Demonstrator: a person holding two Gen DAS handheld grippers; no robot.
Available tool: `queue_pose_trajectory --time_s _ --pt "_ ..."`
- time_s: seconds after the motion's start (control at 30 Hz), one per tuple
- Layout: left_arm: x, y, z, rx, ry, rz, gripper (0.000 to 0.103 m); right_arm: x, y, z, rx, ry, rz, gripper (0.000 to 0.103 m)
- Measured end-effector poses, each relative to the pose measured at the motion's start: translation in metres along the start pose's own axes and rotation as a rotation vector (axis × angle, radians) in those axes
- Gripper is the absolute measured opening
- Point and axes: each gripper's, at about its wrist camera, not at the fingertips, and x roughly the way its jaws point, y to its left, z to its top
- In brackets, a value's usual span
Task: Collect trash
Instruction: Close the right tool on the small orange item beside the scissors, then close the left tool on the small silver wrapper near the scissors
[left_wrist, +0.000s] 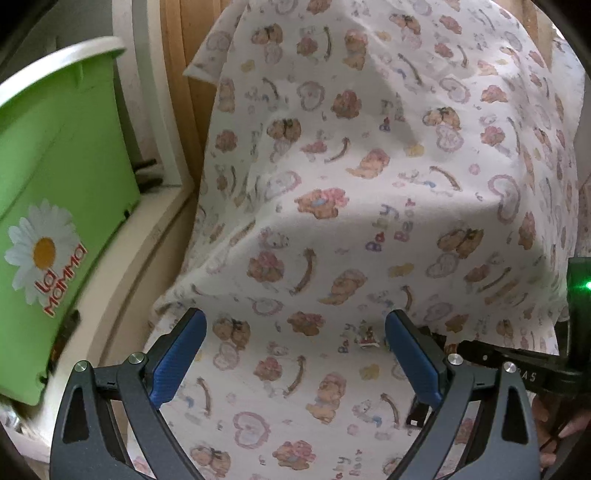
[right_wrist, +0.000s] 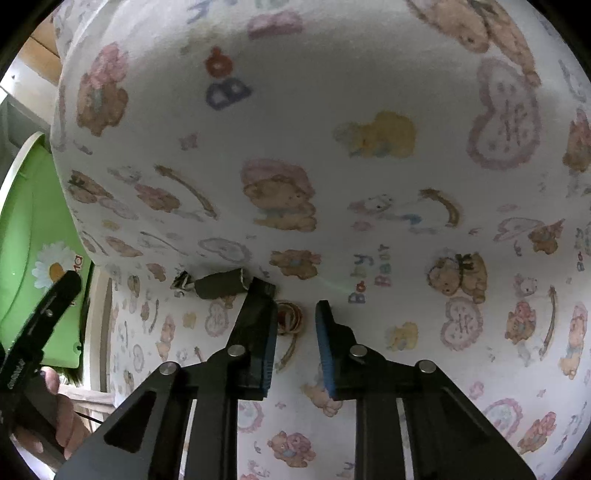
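A small red and white scrap of trash (left_wrist: 368, 336) lies on the bear-print sheet (left_wrist: 369, 184) where the seat meets the draped back. My left gripper (left_wrist: 295, 328) is open, its jaws wide apart just in front of the scrap. In the right wrist view a crumpled dark wrapper (right_wrist: 218, 284) and a small brown round scrap (right_wrist: 290, 317) lie in the same crease of the sheet (right_wrist: 332, 147). My right gripper (right_wrist: 295, 314) is open, its jaws a little apart around the brown scrap without holding it. A green bin (left_wrist: 55, 206) with a daisy logo stands at the left.
The green bin also shows at the left of the right wrist view (right_wrist: 40, 240). A white ledge (left_wrist: 147, 251) runs beside it. The right gripper's body (left_wrist: 517, 365) reaches in at the lower right of the left wrist view. Wooden panelling (left_wrist: 184, 55) stands behind.
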Motion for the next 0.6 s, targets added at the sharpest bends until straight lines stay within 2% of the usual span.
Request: queue_pose_trajectory --time_s 0.07,0.27,0.37,0.47,0.53,0.6 --pt "0.002 -0.001 0.001 -0.004 0.007 0.004 0.096 0.001 -0.002 -0.001 -0.008 0.017 0.001 0.009" --pt "0.009 0.001 0.005 -0.044 0.038 -0.028 0.096 -0.006 -0.002 -0.003 -0.013 -0.026 0.010 0.005" --pt "0.022 -0.002 0.006 -0.044 0.106 -0.014 0.095 -0.020 -0.004 -0.002 -0.024 -0.070 0.011 0.005" --pt "0.038 -0.008 0.004 -0.027 0.173 -0.041 0.086 -0.027 -0.004 0.000 -0.047 -0.099 -0.025 0.005" --pt "0.048 -0.015 0.003 -0.017 0.217 -0.082 0.073 -0.027 -0.004 0.000 -0.056 -0.098 -0.045 0.005" --pt "0.054 -0.023 0.003 -0.009 0.240 -0.119 0.071 -0.025 -0.005 -0.001 -0.062 -0.093 -0.072 0.005"
